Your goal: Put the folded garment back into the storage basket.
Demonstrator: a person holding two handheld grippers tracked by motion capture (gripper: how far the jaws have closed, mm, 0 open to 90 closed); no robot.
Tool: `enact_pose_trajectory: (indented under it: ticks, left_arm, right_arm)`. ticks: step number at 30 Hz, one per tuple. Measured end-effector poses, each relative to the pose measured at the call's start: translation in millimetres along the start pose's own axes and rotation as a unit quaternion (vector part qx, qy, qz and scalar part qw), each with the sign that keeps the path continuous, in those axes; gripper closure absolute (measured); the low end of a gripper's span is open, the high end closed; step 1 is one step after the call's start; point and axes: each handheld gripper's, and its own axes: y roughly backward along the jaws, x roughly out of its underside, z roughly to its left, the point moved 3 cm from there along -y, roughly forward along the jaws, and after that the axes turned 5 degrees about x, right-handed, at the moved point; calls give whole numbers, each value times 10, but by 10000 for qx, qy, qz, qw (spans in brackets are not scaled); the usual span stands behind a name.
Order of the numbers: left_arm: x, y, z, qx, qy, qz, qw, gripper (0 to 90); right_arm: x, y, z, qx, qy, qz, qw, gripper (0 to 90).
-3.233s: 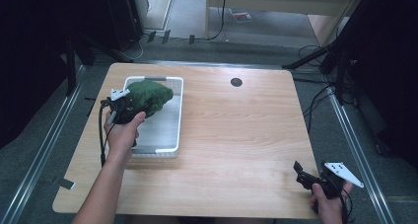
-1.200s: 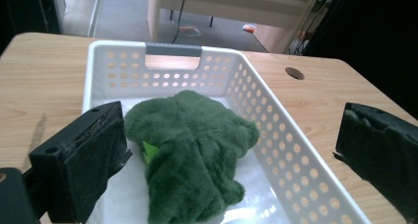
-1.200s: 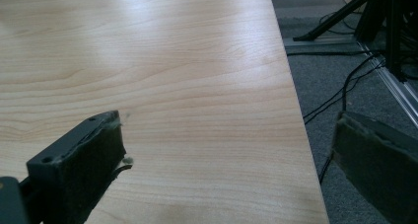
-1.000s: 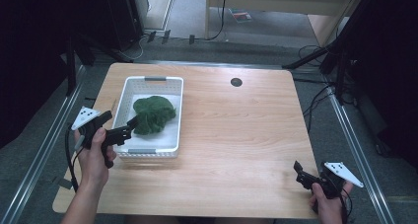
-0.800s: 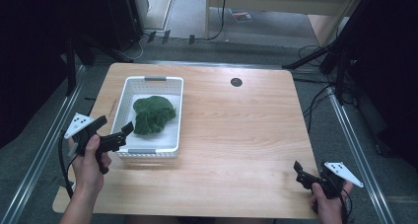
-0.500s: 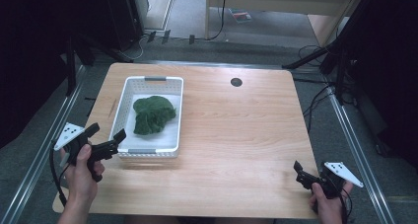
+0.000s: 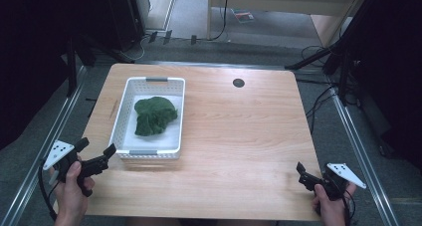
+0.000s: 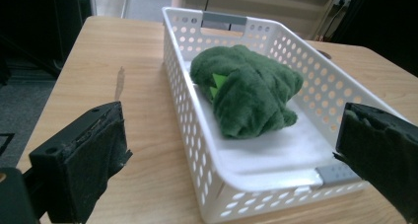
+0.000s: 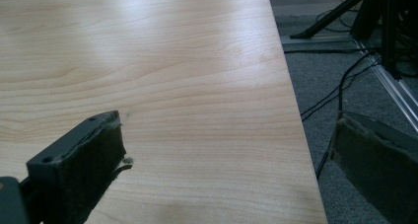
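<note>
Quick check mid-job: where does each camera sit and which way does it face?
High view: above the table's near side, looking forward and down on both hands, left gripper, right gripper.
Left gripper view: behind open jaws, facing the white perforated plastic basket holding the green fuzzy cloth; both also in high view.
Right gripper view: open jaws over the wooden table.

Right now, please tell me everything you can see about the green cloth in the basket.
The green cloth is dark, plush and fuzzy, like a towel, bunched into a loose crumpled heap. A small bright green tag shows among its folds. It lies on the floor of the white perforated basket, toward the far end. Neither tool touches it.
</note>
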Motion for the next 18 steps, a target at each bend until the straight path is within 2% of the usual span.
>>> enact_pose_trajectory:
  ticks: [6, 8, 11, 16, 18]
  left_arm:
    - [125, 55, 105, -62, -10, 35, 10000, 0]
    - [200, 91, 182, -174, -26, 34, 9998, 0]
    - [314, 101, 264, -218, -29, 100, 9997, 0]
    - [410, 128, 396, -414, -221, 155, 9988, 0]
    - [416, 143, 421, -423, -237, 138, 9987, 0]
  right_arm:
    - [-1, 1, -2, 4, 12, -12, 10000, 1]
    - [0, 1, -1, 9, -1, -2, 10000, 1]
    - [-1, -2, -2, 27, 10, -7, 10000, 1]
    - [0, -2, 0, 62, 18, -12, 10000, 1]
    - [-1, -3, 0, 63, 15, -7, 10000, 1]
